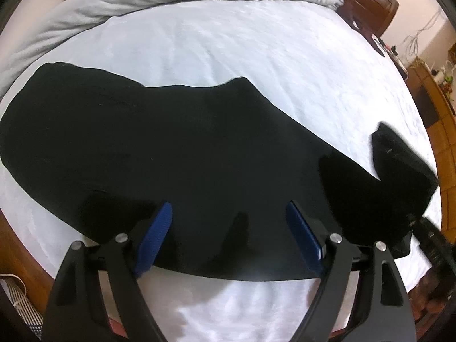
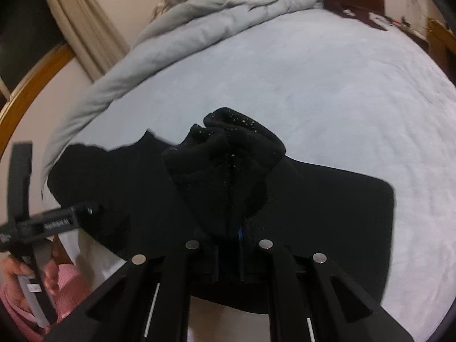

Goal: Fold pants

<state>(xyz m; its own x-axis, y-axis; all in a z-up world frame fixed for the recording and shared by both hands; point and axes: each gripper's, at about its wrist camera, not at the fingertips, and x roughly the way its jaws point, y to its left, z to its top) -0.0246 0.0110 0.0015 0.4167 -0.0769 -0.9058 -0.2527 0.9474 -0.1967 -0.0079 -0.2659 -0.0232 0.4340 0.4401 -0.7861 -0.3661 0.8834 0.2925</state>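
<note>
The right claw [image 2: 229, 239] has its blue pads buried in a bunched fold of the black pants [image 2: 228, 171], with only a sliver of blue showing. In the left wrist view the right claw [image 1: 399, 171] is a motion-blurred dark shape that merges with the pants [image 1: 171, 142]. Small items on the far nightstand [image 1: 384, 45] are too blurred to identify.

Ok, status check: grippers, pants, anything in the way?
Left gripper open, hovering over the pants. Right gripper shut on a bunched fold of the pants, lifted. Rest lies on the bed sheet. Blanket heaped at far edge, clear of them.
</note>
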